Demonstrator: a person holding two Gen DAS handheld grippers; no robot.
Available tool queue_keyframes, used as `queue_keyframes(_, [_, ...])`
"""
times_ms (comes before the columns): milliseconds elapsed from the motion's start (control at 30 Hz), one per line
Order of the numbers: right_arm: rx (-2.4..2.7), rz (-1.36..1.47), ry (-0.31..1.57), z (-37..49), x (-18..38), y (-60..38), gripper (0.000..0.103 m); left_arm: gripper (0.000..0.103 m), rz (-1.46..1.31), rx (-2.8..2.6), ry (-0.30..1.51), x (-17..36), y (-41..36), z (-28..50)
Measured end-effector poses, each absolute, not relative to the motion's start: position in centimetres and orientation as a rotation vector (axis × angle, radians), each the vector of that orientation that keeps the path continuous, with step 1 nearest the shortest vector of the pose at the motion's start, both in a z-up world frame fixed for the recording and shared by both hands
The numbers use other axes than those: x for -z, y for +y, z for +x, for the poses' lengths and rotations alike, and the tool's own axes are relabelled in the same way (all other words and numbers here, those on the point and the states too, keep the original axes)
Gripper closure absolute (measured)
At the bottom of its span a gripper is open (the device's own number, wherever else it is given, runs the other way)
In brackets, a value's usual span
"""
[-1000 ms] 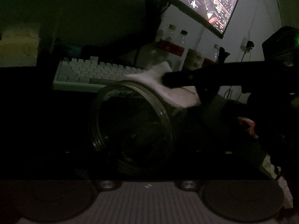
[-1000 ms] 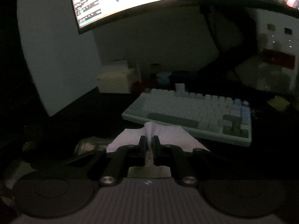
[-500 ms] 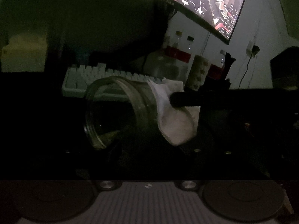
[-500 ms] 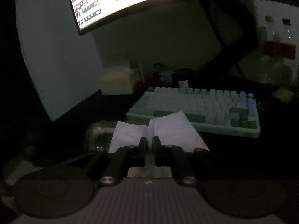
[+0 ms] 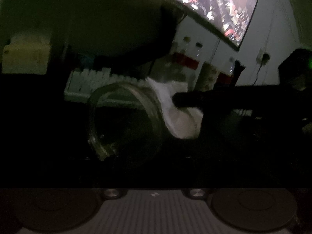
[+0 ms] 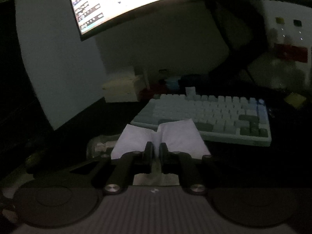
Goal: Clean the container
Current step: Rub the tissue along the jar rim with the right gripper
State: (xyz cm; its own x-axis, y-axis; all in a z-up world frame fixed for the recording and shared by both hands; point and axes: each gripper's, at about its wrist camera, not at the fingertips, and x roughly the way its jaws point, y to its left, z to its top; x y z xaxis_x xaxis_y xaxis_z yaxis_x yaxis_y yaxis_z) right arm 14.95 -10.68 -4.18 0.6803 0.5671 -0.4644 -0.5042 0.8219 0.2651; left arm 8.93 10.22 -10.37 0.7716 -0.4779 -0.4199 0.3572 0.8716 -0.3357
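Glass jar [image 5: 124,124] lies tipped on its side in the left wrist view, open mouth facing left, dim and dark below. Left gripper's fingers are lost in shadow under the jar; whether they are apart or together cannot be told. Right gripper [image 6: 156,150] has its jaws clamped together on a white tissue [image 6: 171,136], which fans out past both fingers. From the left wrist view the right gripper reaches in from the right edge, pressing the tissue against the jar's outer wall. Pale keyboard [image 6: 214,117] sits behind on the dark desk, beneath a lit curved monitor [image 6: 120,3]. Bottles with red labels [image 5: 185,62] stand to the right of the keyboard.
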Motion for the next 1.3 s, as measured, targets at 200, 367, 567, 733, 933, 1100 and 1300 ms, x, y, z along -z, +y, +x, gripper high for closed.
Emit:
queue_keyframes(200, [-0.656, 0.167, 0.622, 15.0, 4.1, -11.3, 0.093, 0.094, -0.404, 0.616, 0.465, 10.1, 11.2, 8.7])
queue_keyframes(367, [-0.677, 0.137, 0.646, 15.1, 4.2, -10.8, 0.093, 0.092, -0.474, 0.652, 0.458, 9.7, 12.4, 8.7])
queue_keyframes(567, [-0.694, 0.140, 0.649, 15.7, 4.3, -10.4, 0.094, 0.064, -0.239, 0.574, 0.502, 9.6, 10.0, 7.8])
queue_keyframes(733, [-0.758, 0.117, 0.609, 15.4, 2.9, -9.5, 0.094, 0.061, -0.146, 0.529, 0.553, 10.3, 8.7, 7.8])
queue_keyframes(933, [-0.842, 0.055, 0.576, 14.4, 2.1, -7.2, 0.094, 0.059, -0.170, 0.495, 0.589, 10.8, 9.2, 8.0])
queue_keyframes(1100, [-0.824, 0.043, 0.582, 15.8, 2.2, -7.0, 0.094, 0.056, -0.155, 0.495, 0.583, 10.9, 9.2, 7.5])
queue_keyframes(1300, [-0.802, 0.044, 0.594, 16.3, 2.2, -7.4, 0.094, 0.056, -0.162, 0.497, 0.589, 10.9, 9.0, 7.5])
